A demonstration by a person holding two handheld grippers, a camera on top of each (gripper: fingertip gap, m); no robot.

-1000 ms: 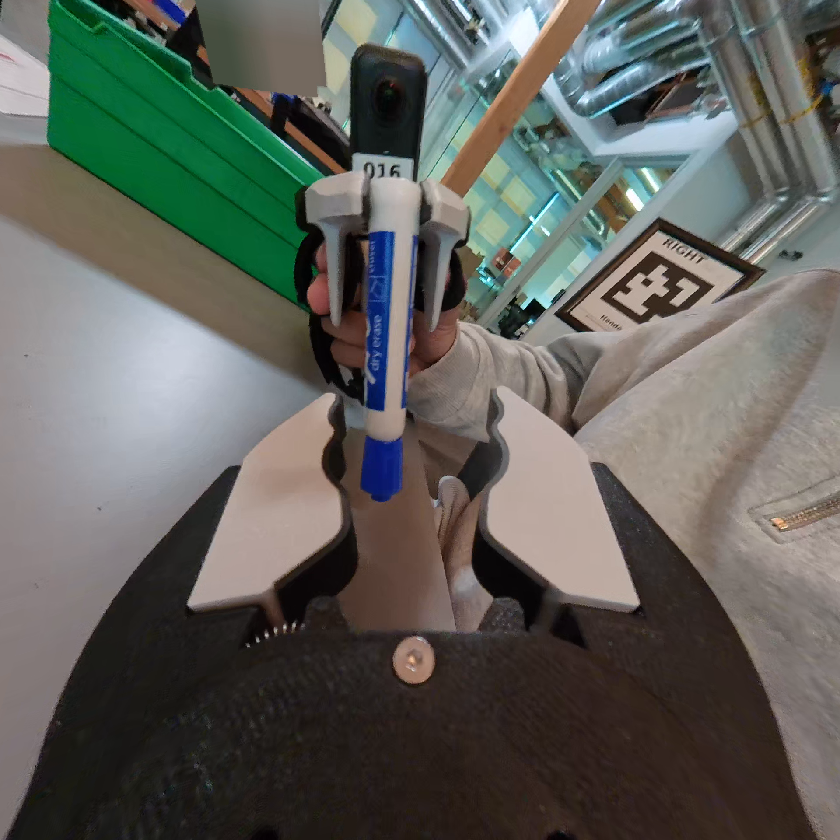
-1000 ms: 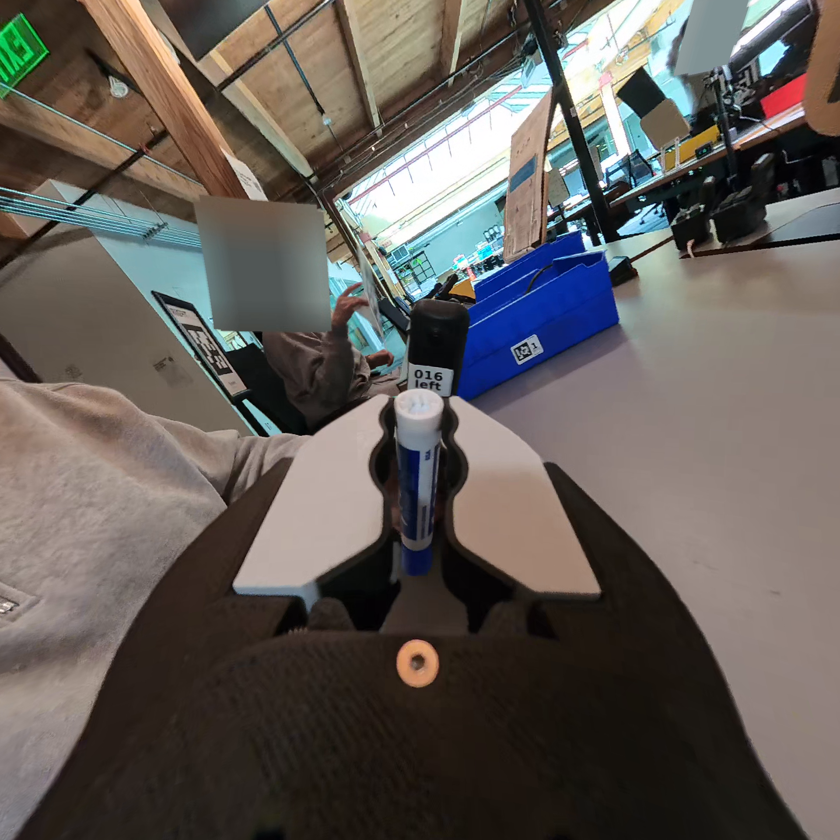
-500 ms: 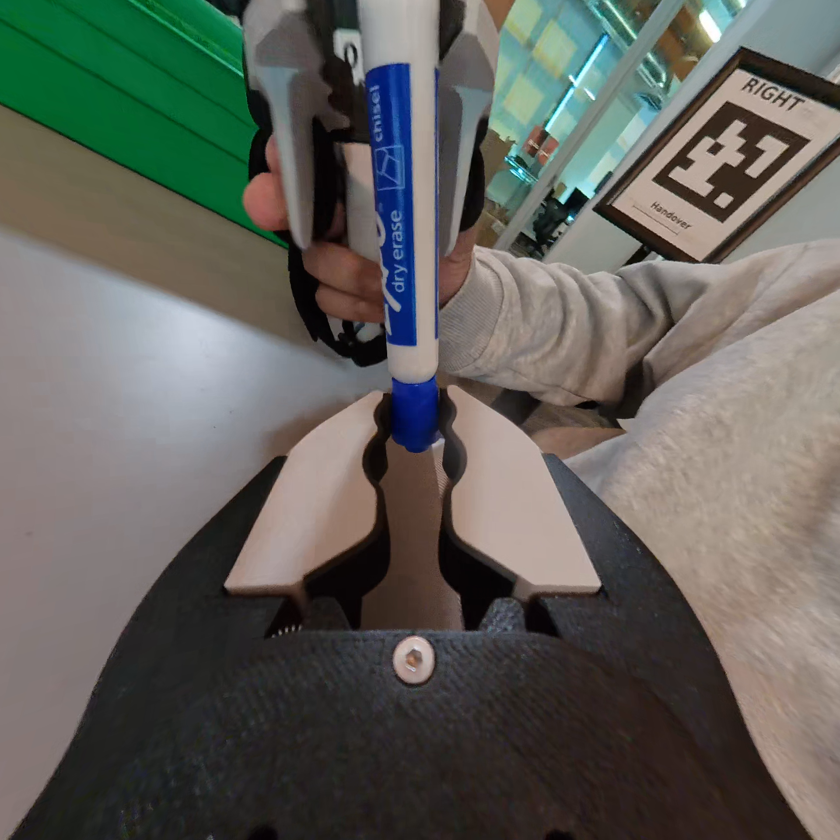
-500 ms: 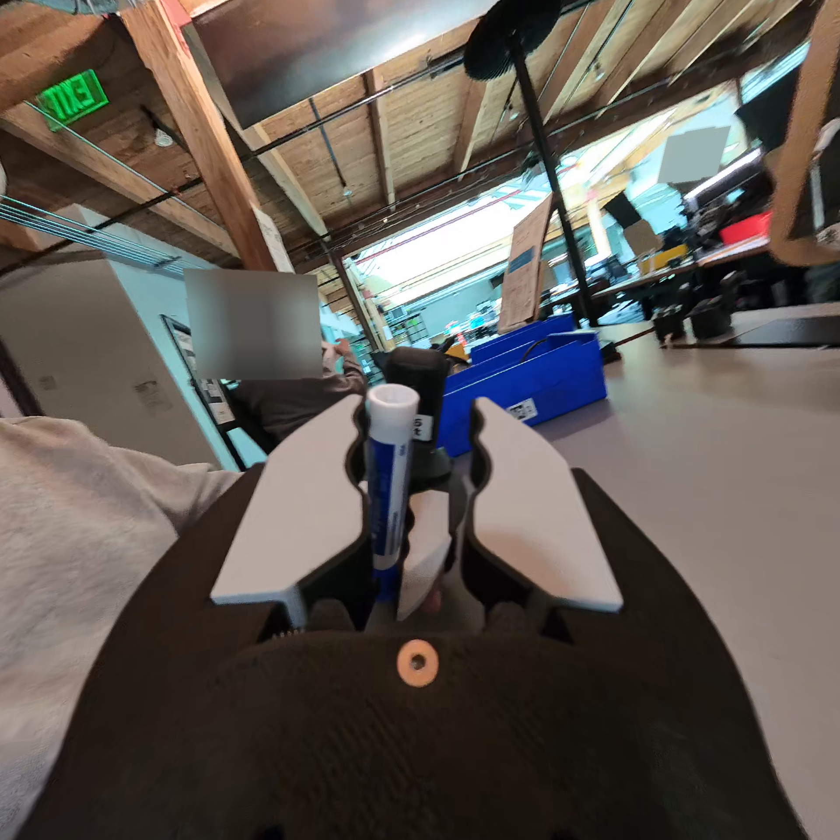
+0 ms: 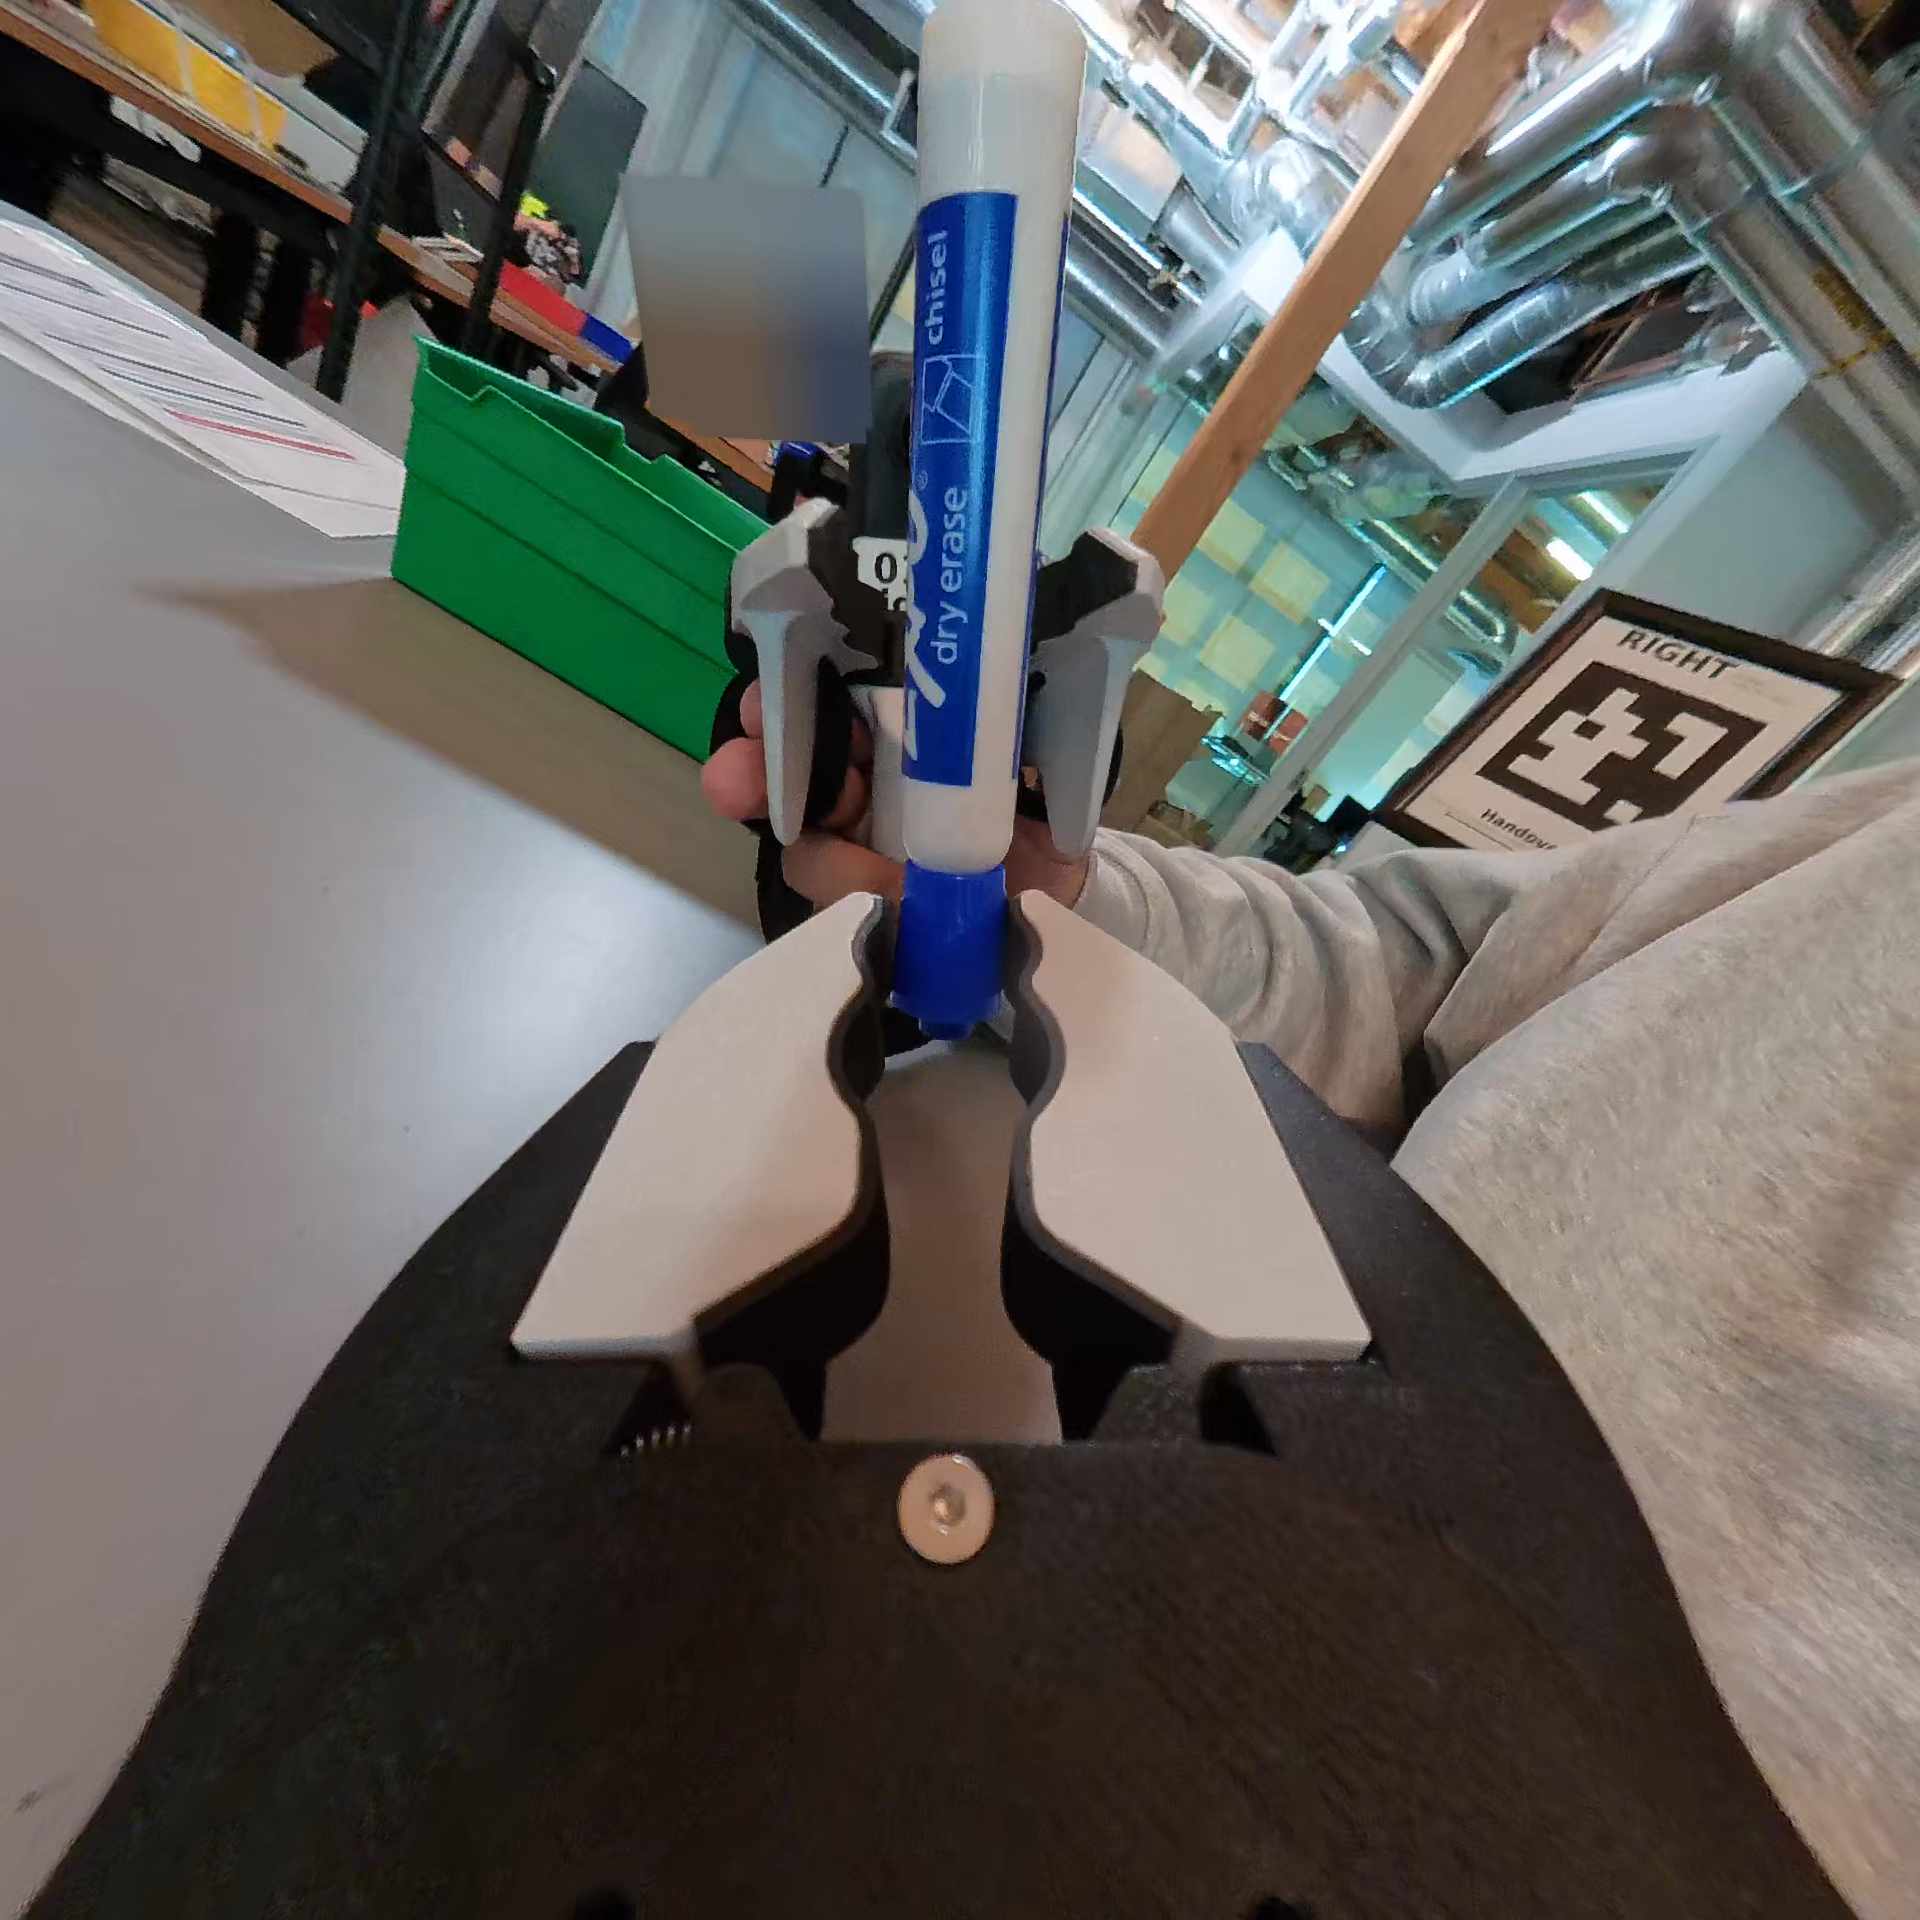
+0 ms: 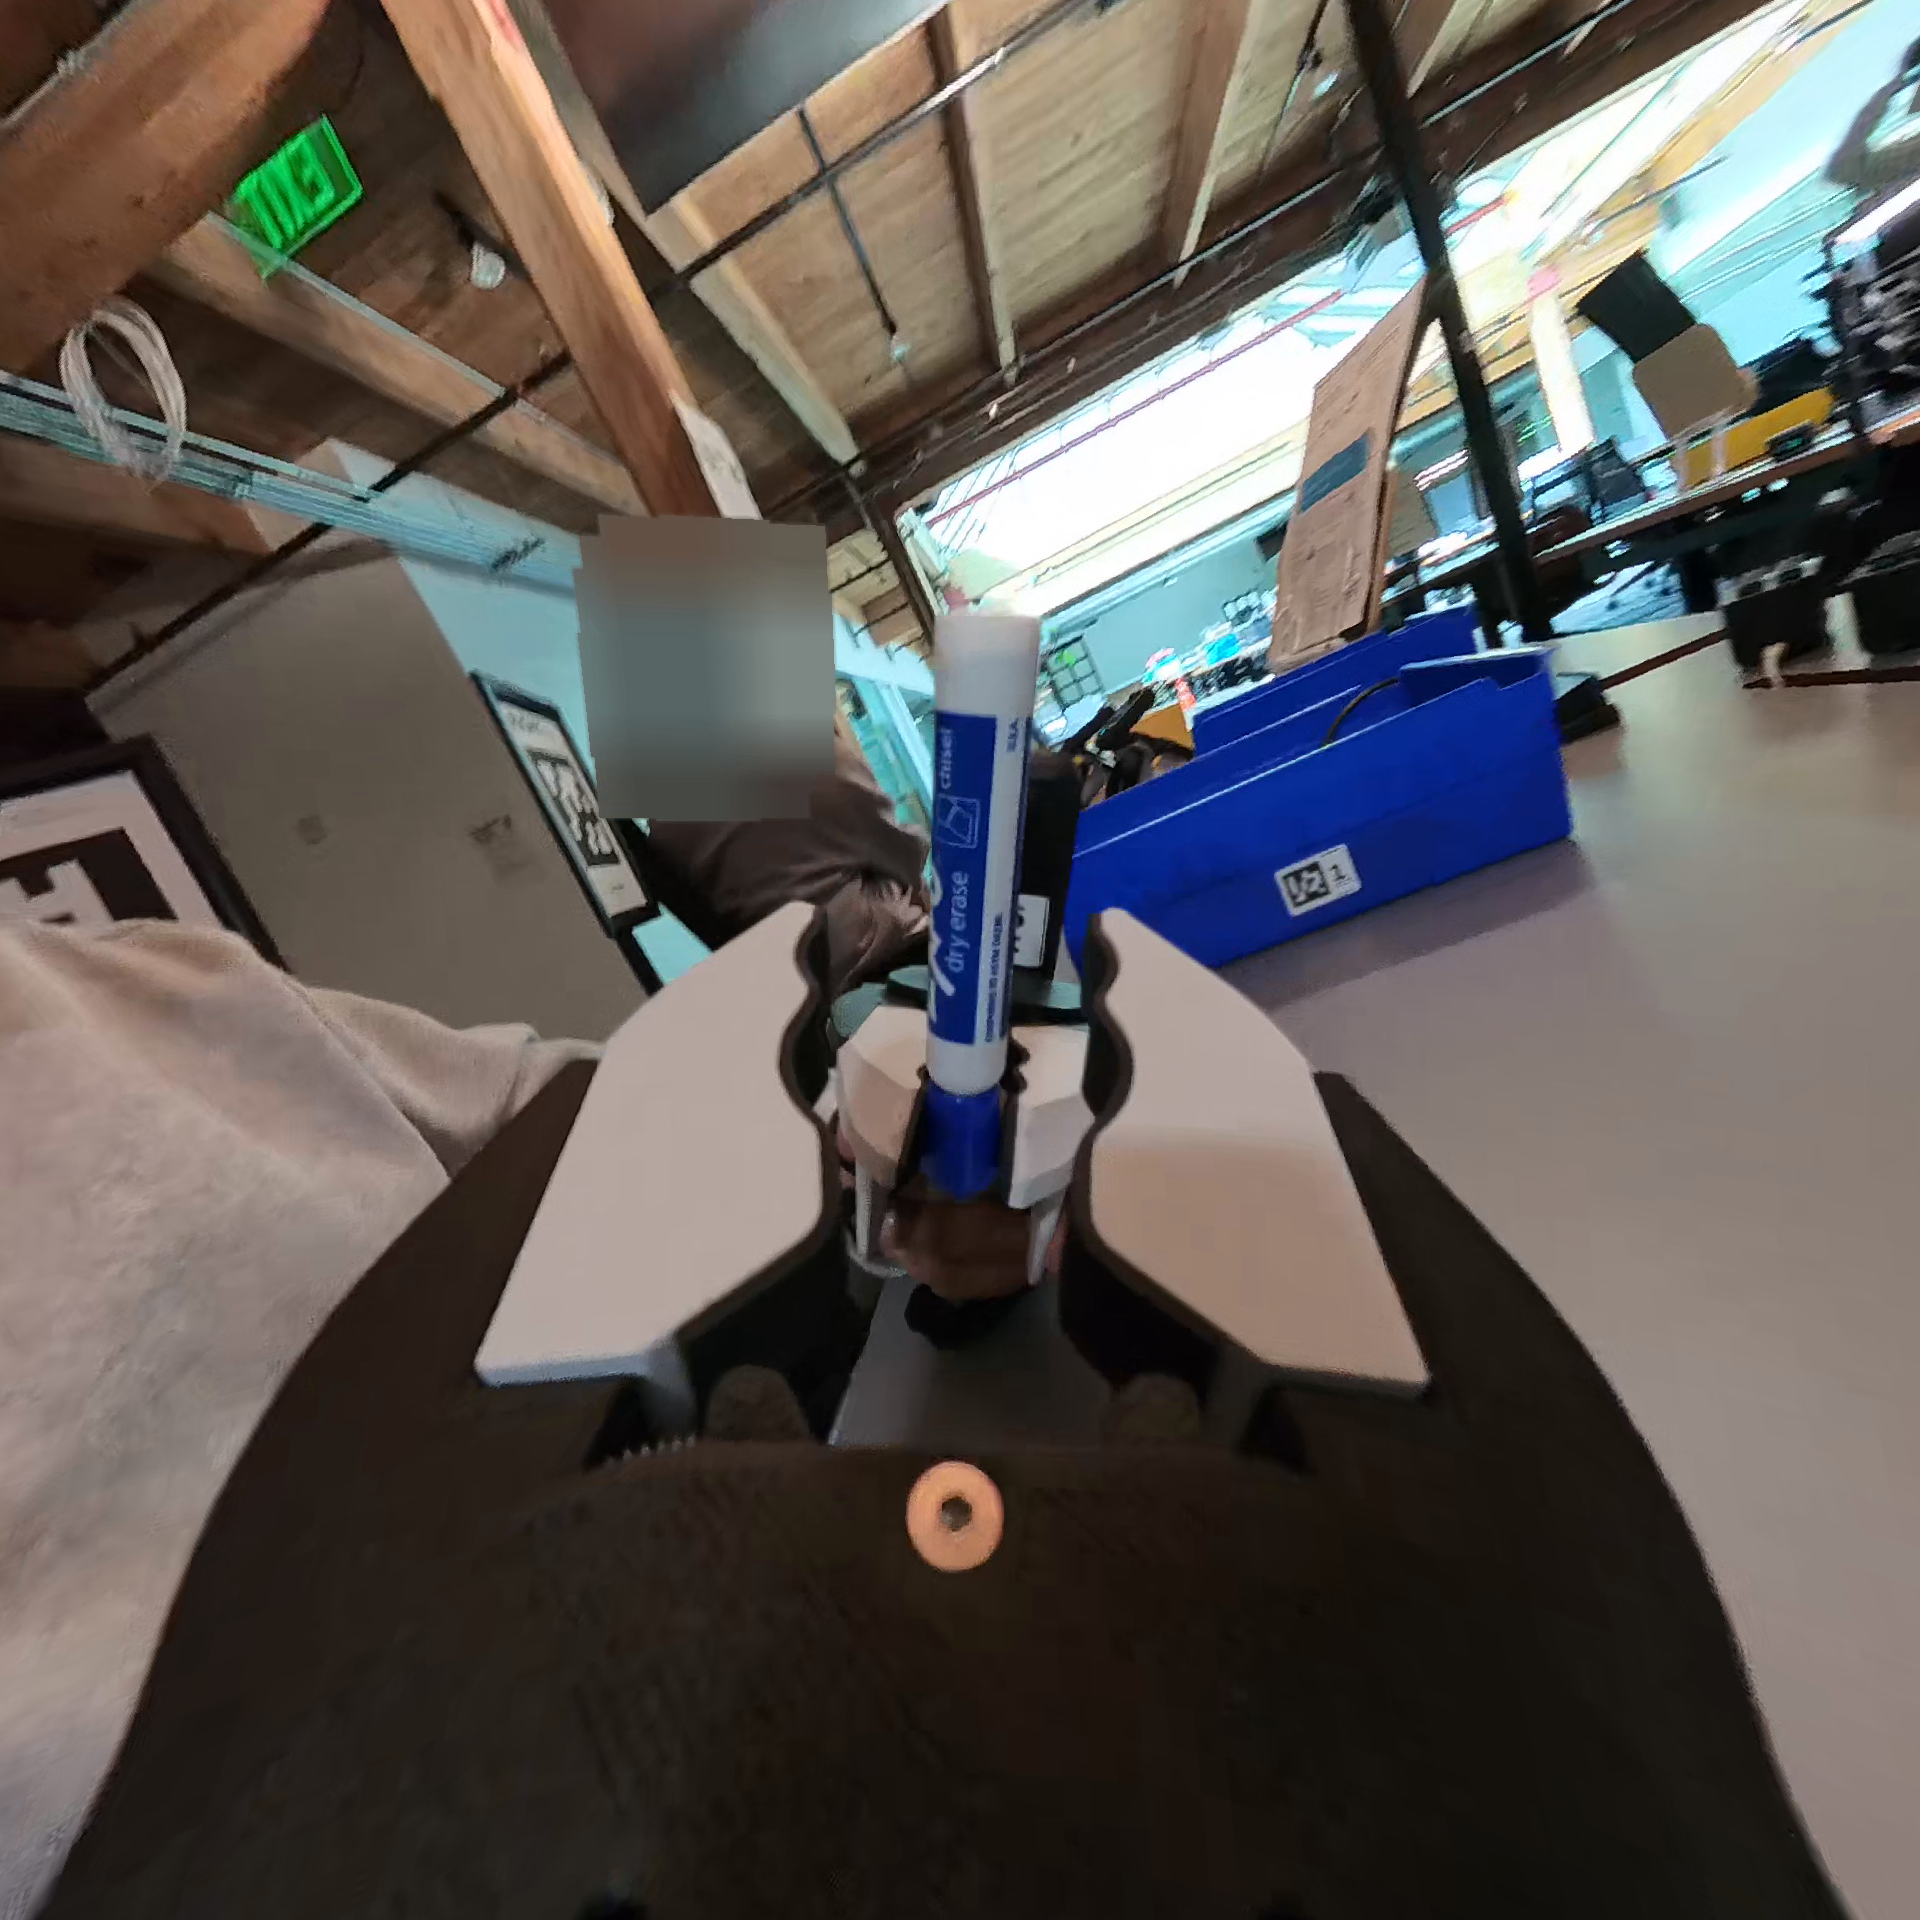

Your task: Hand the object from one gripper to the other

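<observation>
A white dry-erase marker with a blue label and blue cap (image 5: 977, 520) stands upright between the two grippers. My left gripper (image 5: 948, 925) is shut on the blue cap at the marker's lower end. My right gripper (image 5: 935, 675) faces it from behind the marker, open, its grey fingers apart on either side and not touching the barrel. In the right wrist view my right gripper (image 6: 951, 935) is open wide. Beyond it the marker (image 6: 977, 831) rises from the left gripper (image 6: 961, 1132), which clamps the cap.
A grey table (image 5: 260, 935) lies below. A green bin (image 5: 540, 561) and papers (image 5: 187, 395) sit at its far left. A blue bin (image 6: 1330, 831) stands on the table (image 6: 1610, 1143). A framed black-and-white sign (image 5: 1621, 738) and a grey sleeve (image 5: 1558, 1039) are at right. The left gripper's tips are roughly 5 centimeters from the right gripper's.
The left gripper closed on the marker's blue cap. The right gripper, shut on the barrel a second ago, opened and drew back. The marker now stands in the left gripper alone.
</observation>
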